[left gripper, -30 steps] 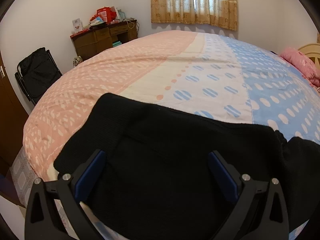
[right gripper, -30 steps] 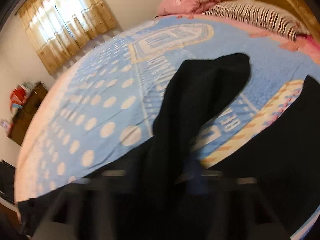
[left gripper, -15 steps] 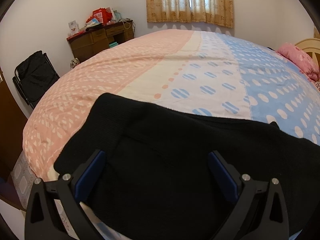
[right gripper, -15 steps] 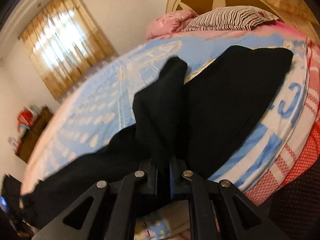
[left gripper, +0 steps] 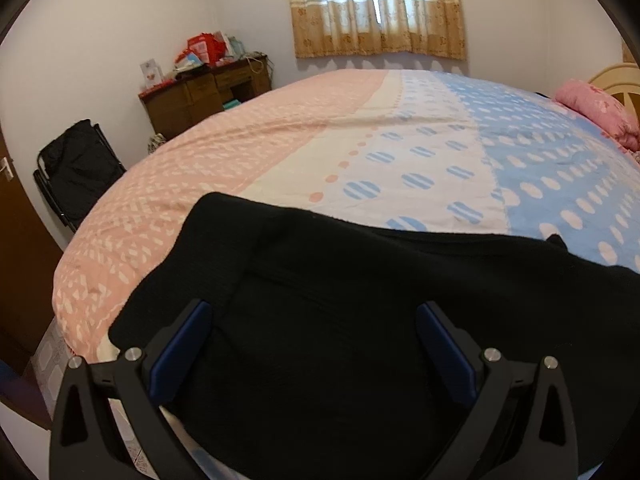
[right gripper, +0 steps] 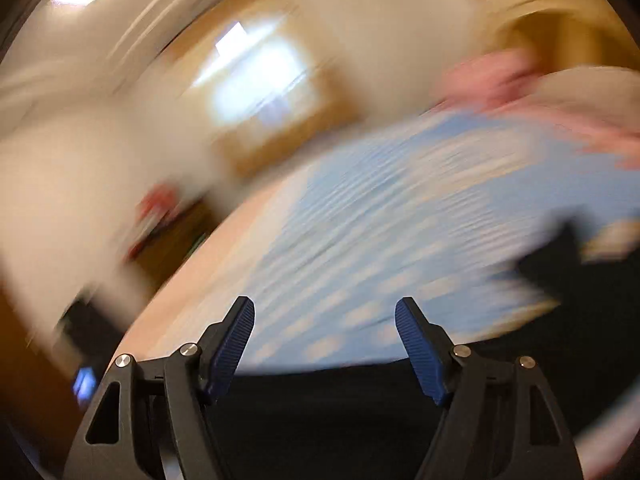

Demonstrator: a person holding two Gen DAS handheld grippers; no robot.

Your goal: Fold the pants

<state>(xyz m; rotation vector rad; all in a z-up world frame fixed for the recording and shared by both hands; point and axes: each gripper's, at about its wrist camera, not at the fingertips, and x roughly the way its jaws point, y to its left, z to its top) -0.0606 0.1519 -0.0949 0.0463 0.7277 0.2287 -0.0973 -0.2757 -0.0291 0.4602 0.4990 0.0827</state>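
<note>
Black pants lie spread along the near edge of the bed, which has a pink, white and blue dotted cover. My left gripper hovers over the pants with its blue pads wide apart and nothing pinched between them. The right wrist view is heavily blurred by motion. There my right gripper has its jaws opening, with nothing between the blue pads; the black pants lie below and to the right of it on the bed's blue cover.
A wooden desk with clutter stands against the far wall under a curtained window. A black folding chair stands left of the bed. A pink pillow lies at the headboard on the right.
My right gripper let go of the black trouser leg it was pinching, opened, and swung up and away. The pants now lie flatter on the right side. The left gripper stayed put.
</note>
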